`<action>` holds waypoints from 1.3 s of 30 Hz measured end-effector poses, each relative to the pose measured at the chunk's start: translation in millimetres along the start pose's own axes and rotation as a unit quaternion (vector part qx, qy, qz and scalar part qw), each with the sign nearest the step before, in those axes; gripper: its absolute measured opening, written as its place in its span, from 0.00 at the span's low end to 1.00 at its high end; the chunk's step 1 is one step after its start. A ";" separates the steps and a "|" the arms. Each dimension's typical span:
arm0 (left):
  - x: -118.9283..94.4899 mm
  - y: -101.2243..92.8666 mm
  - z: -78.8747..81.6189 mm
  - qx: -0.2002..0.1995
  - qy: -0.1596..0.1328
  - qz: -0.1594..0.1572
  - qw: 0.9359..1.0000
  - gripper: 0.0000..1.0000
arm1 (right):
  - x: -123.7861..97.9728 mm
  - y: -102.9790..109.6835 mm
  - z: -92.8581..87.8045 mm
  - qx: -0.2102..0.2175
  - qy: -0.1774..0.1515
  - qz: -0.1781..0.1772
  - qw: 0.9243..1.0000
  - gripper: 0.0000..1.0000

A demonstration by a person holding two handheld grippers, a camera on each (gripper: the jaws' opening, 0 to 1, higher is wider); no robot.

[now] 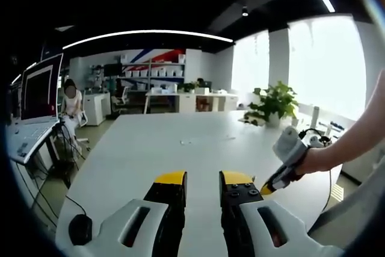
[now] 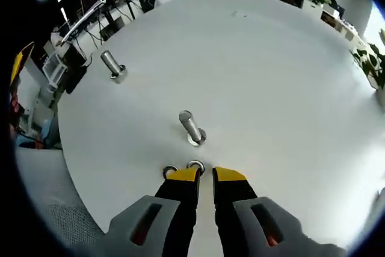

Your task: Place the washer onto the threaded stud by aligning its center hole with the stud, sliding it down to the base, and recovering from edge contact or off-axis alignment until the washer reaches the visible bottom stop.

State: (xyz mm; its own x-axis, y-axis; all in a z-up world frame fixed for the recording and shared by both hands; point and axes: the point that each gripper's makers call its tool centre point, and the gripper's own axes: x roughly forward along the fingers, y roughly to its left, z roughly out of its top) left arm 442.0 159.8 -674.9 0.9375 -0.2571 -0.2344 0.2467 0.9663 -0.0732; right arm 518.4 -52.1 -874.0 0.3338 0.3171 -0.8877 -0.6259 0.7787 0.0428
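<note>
Washers lie on white table in office.

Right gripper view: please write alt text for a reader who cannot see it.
The right tongs, jaws slightly apart, point down at a white table, with two washers lying at their yellow tips. Just beyond stands a threaded stud; a second stud stands farther away to the left.

On the table, two washers lie side by side just before a stud; another stud stands far left.
</note>
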 end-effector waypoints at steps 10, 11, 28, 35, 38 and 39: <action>0.6 -0.7 0.1 0.002 0.001 0.000 1.000 0.19 | 1.3 1.4 -0.3 -0.062 0.010 0.000 0.998 0.06; 0.4 -1.1 0.4 0.003 0.000 -0.001 1.000 0.19 | 1.5 1.9 0.0 -0.064 0.014 0.001 0.998 0.06; 0.6 -0.5 -1.0 0.003 0.003 0.000 1.000 0.19 | 1.6 1.4 -0.7 -0.093 0.025 0.001 0.995 0.03; 0.3 -1.5 -1.5 0.009 0.005 -0.001 1.000 0.18 | 1.4 1.4 -0.3 -0.089 0.015 -0.002 0.996 0.03; 0.0 -0.8 -1.8 0.008 0.006 0.000 1.000 0.18 | 1.2 1.1 -0.1 -0.087 0.010 -0.005 0.996 0.04; 0.0 -0.5 -1.8 0.009 0.006 0.001 1.000 0.18 | 1.2 0.8 -0.2 -0.088 0.007 -0.007 0.996 0.04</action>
State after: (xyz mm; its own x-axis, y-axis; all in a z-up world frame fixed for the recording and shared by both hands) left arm 441.4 159.4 -676.6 0.9349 -0.2556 -0.2461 0.2495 0.9667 -0.0563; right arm 518.1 -51.2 -875.2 0.3343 0.2980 -0.8941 -0.7354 0.6758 -0.0497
